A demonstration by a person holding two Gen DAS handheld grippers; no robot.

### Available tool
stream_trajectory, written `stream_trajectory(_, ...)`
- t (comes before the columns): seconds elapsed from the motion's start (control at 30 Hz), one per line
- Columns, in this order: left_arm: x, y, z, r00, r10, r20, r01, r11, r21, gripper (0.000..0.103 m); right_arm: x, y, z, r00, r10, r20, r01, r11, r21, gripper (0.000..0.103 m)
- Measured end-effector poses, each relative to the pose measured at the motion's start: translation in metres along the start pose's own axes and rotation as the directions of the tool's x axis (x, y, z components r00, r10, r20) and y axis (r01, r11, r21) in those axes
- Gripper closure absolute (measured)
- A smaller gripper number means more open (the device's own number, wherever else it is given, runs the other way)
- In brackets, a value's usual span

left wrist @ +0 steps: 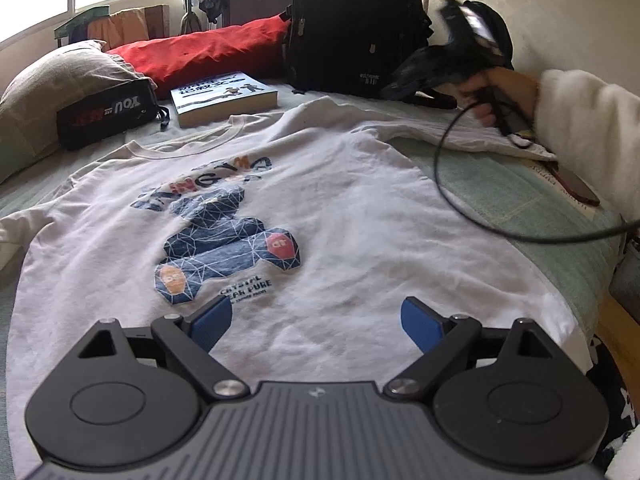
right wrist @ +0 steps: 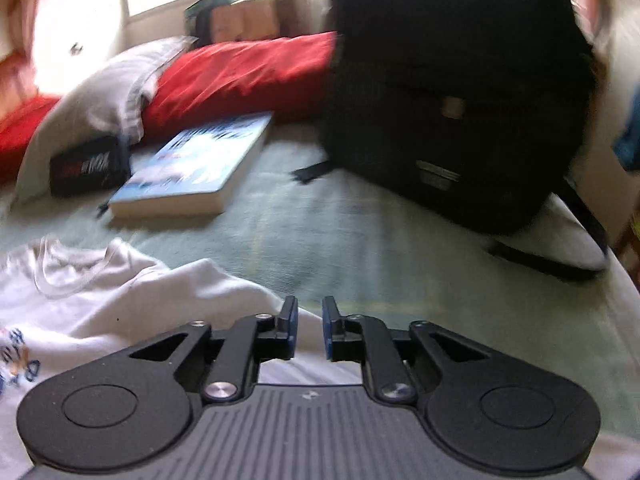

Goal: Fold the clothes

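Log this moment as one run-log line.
T-shirt flat on bed | left hand-held gripper open, empty | right hand-held gripper narrowly open, empty | fold not begun

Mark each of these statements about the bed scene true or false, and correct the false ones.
1. The white printed T-shirt lies spread out with its printed side up. True.
2. The left gripper is clamped on the shirt's hem. False: its blue pads stand wide apart above the cloth, holding nothing.
3. A thick paperback book with a blue cover lies beyond the shirt's collar. True.
4. The black backpack lies flat on top of the shirt. False: it stands upright behind the shirt.
5. The right gripper has a narrow gap between its pads, with nothing pinched. True.
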State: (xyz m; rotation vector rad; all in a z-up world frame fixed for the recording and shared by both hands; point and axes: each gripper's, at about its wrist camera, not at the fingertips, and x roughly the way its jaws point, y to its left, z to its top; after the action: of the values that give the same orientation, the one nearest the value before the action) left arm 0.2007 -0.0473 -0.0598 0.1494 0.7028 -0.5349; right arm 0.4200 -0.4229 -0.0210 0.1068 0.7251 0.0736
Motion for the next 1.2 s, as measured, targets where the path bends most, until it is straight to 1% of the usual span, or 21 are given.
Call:
stream_trajectory(0.13, 0.001, -0.003, 0.002, 1.0, 0.028, -0.008, -0.027, 1.0, 0.005, 0.011, -0.019, -0.018, -0.01, 1.0, 0.01, -0.013, -0.01, 0.999, 0.049, 0.08)
stream_trajectory(0.2, -0.001, -0.001, 0.003, 0.999, 0.046, -0.004, -0.046, 0.999, 0.005, 0.011, -0.019, -0.011, -0.007, 0.999, 0.046, -0.009, -0.045, 0.997, 0.055, 0.079)
stream_trajectory(0.23, -0.003, 0.001, 0.003, 0.999, 0.054, 0.0, -0.054, 0.999, 0.005, 0.011, -0.017, -0.004, -0.003, 0.998, 0.064, -0.004, -0.063, 0.997, 0.047, 0.076)
stream_trajectory(0.27, -0.006, 0.003, 0.004, 0.998, 0.062, 0.004, -0.062, 0.998, 0.006, 0.011, -0.013, 0.005, 0.002, 0.997, 0.081, 0.001, -0.081, 0.996, 0.032, 0.071)
stream_trajectory(0.33, -0.01, 0.008, 0.005, 0.997, 0.082, 0.013, -0.082, 0.997, 0.003, 0.011, -0.003, 0.028, 0.013, 0.993, 0.118, 0.006, -0.118, 0.993, 0.0, 0.065)
stream_trajectory(0.47, -0.016, 0.027, 0.005, 0.992, 0.121, 0.024, -0.121, 0.992, -0.037, 0.011, 0.026, 0.081, 0.034, 0.98, 0.196, -0.009, -0.197, 0.98, -0.04, 0.065)
stream_trajectory(0.57, -0.019, 0.038, 0.003, 0.993, 0.118, 0.03, -0.116, 0.992, -0.055, 0.011, 0.032, 0.113, 0.031, 0.969, 0.248, -0.022, -0.248, 0.968, -0.04, 0.065)
stream_trajectory(0.6, -0.019, 0.041, 0.003, 0.993, 0.113, 0.03, -0.111, 0.992, -0.054, 0.011, 0.03, 0.121, 0.026, 0.968, 0.25, -0.033, -0.252, 0.967, -0.045, 0.065)
stream_trajectory(0.63, -0.018, 0.042, 0.003, 0.993, 0.111, 0.027, -0.109, 0.993, -0.051, 0.011, 0.026, 0.129, 0.019, 0.968, 0.244, -0.05, -0.247, 0.968, -0.054, 0.064)
stream_trajectory(0.7, -0.015, 0.045, 0.004, 0.993, 0.114, 0.019, -0.113, 0.992, -0.049, 0.011, 0.012, 0.135, 0.005, 0.974, 0.218, -0.06, -0.221, 0.973, -0.059, 0.057)
stream_trajectory(0.77, -0.011, 0.047, 0.005, 0.992, 0.125, 0.007, -0.124, 0.991, -0.052, 0.011, -0.009, 0.131, -0.011, 0.981, 0.188, -0.038, -0.189, 0.981, -0.05, 0.044)
stream_trajectory(0.8, -0.008, 0.047, 0.005, 0.991, 0.136, -0.002, -0.136, 0.989, -0.057, 0.011, -0.02, 0.129, -0.019, 0.985, 0.172, -0.028, -0.173, 0.984, -0.045, 0.041)
stream_trajectory(0.87, -0.003, 0.048, 0.005, 0.987, 0.158, -0.02, -0.159, 0.985, -0.066, 0.011, -0.039, 0.12, -0.033, 0.991, 0.132, 0.012, -0.131, 0.989, -0.062, 0.027)
stream_trajectory(0.93, 0.001, 0.047, 0.006, 0.98, 0.196, -0.042, -0.198, 0.978, -0.068, 0.011, -0.053, 0.106, -0.046, 0.996, 0.072, 0.052, -0.067, 0.994, -0.092, 0.024)
stream_trajectory(1.0, 0.005, 0.043, 0.008, 0.972, 0.227, -0.061, -0.231, 0.97, -0.075, 0.011, -0.058, 0.088, -0.053, 0.998, 0.012, 0.057, -0.006, 0.996, -0.091, 0.023)
stream_trajectory(1.1, 0.006, 0.037, 0.011, 0.971, 0.23, -0.068, -0.236, 0.967, -0.094, 0.011, -0.053, 0.053, -0.061, 0.999, -0.025, 0.029, 0.025, 1.0, 0.003, 0.023)
stream_trajectory(1.2, 0.011, 0.026, 0.018, 0.97, 0.228, -0.079, -0.235, 0.968, -0.085, 0.011, -0.053, 0.026, -0.076, 0.999, -0.034, -0.026, 0.035, 0.997, 0.065, 0.017)
